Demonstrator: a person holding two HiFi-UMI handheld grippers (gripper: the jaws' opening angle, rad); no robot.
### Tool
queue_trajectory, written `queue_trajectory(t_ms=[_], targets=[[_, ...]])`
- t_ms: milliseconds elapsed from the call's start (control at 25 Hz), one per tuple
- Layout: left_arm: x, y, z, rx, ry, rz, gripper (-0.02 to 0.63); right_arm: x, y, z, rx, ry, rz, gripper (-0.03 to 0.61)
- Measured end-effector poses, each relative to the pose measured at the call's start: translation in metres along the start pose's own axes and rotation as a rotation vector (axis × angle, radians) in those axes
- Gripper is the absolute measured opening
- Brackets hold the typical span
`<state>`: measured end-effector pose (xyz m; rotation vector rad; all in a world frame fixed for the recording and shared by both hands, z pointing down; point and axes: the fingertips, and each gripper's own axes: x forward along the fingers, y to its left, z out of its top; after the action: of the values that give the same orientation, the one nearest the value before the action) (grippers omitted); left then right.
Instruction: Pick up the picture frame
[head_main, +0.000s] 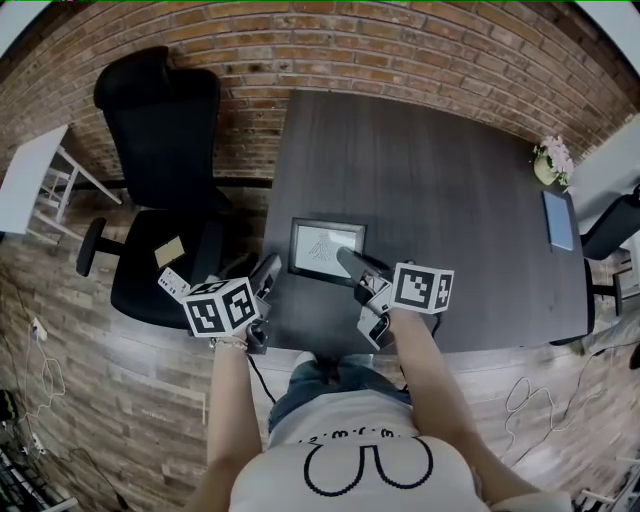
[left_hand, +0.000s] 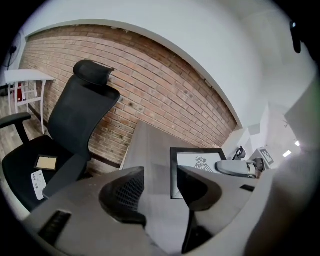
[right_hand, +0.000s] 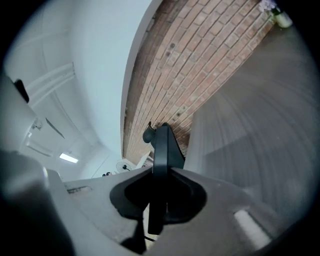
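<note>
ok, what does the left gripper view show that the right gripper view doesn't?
Left gripper view only: the black office chair, the picture frame face-on with its print, and the left claw open and empty. Right gripper view only: the frame edge-on with the right claw shut on it, plus a flower pot. Both: brick wall, dark table, the frame.

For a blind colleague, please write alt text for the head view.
The right gripper holds a black picture frame by its edge over a dark table; the left gripper is open beside it. A black office chair stands at left.
</note>
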<state>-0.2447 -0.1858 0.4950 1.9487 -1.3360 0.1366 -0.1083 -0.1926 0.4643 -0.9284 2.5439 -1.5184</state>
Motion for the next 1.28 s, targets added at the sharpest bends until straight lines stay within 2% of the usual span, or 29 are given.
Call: queue_trajectory(t_ms=[440, 680, 800, 960, 1120, 1280], targets=[[-0.022, -0.045, 0.061, 0.173, -0.198, -0.034, 0.201, -0.024, 0.042, 0.041, -0.171, -0.138, 0.058, 0.025], [-0.039, -0.071, 0.085, 0.271, -0.302, -0.040, 0.184, -0.040, 0.067, 0.059, -0.339, -0.205, 0.055, 0.025], [-0.048, -0.081, 0.096, 0.345, -0.365, -0.017, 0.137, -0.047, 0.078, 0.067, -0.451, -0.248, 0.028, 0.025], [-0.058, -0.090, 0.108, 0.438, -0.443, 0.037, -0.002, -0.057, 0.091, 0.079, -0.598, -0.311, -0.019, 0.025], [-0.064, -0.102, 0.113, 0.502, -0.474, 0.047, -0.002, -0.071, 0.103, 0.088, -0.768, -0.371, -0.103, 0.025], [-0.069, -0.113, 0.118, 0.528, -0.506, 0.039, -0.002, -0.083, 0.112, 0.095, -0.927, -0.411, -0.206, 0.023]])
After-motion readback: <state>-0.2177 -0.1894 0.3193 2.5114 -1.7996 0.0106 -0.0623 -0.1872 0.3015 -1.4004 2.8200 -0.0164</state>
